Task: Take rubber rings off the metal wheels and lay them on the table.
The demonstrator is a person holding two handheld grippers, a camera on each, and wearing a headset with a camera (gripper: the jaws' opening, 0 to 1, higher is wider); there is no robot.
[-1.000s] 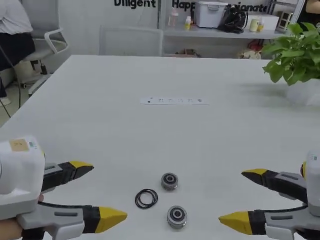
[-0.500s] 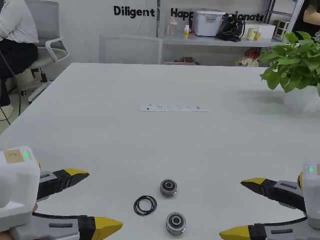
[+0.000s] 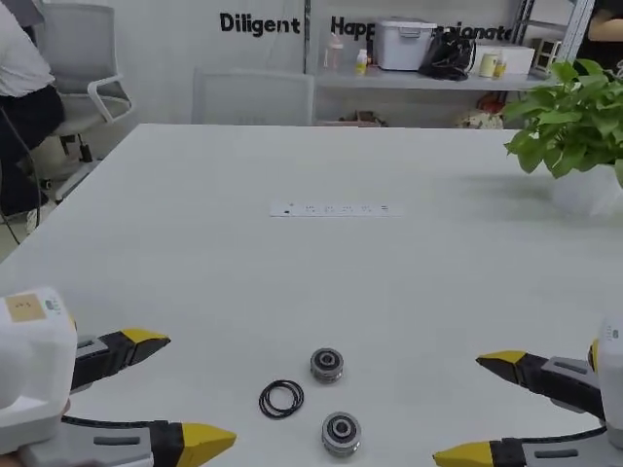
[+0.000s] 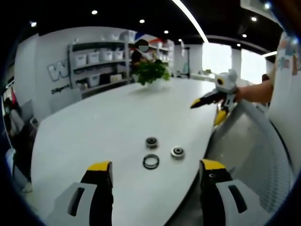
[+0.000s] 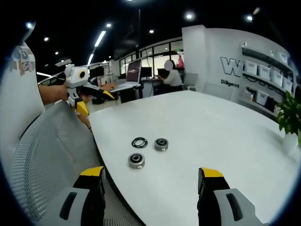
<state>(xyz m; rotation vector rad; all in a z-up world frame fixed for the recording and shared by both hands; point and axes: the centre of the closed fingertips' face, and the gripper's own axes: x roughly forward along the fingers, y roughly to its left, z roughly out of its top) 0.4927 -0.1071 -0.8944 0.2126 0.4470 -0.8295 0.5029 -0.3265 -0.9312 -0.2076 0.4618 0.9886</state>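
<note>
Two small metal wheels lie flat near the table's front edge, one [image 3: 327,364] farther from me and one [image 3: 341,431] closer. Beside them lie thin black rubber rings [image 3: 281,398], overlapping on the tabletop. The left gripper view holds the far wheel [image 4: 151,142], near wheel [image 4: 178,151] and rings [image 4: 150,161]. The right gripper view has the rings [image 5: 139,142], the far wheel [image 5: 161,144] and the near wheel [image 5: 136,160]. My left gripper [image 3: 180,391] hovers open at the left of the parts. At their right, my right gripper [image 3: 477,407] stands open. Both grippers hold nothing.
A potted green plant [image 3: 572,117] stands at the table's far right. A flat white power strip [image 3: 336,209] lies mid-table. Grey chairs [image 3: 251,97] and a shelf with boxes and bottles are behind the table. A seated person [image 3: 19,78] is at the far left.
The head camera tilted, so the wheels and rings sit lower in view. Both grippers stay open and drifted slightly down and outward. The parts have not moved.
</note>
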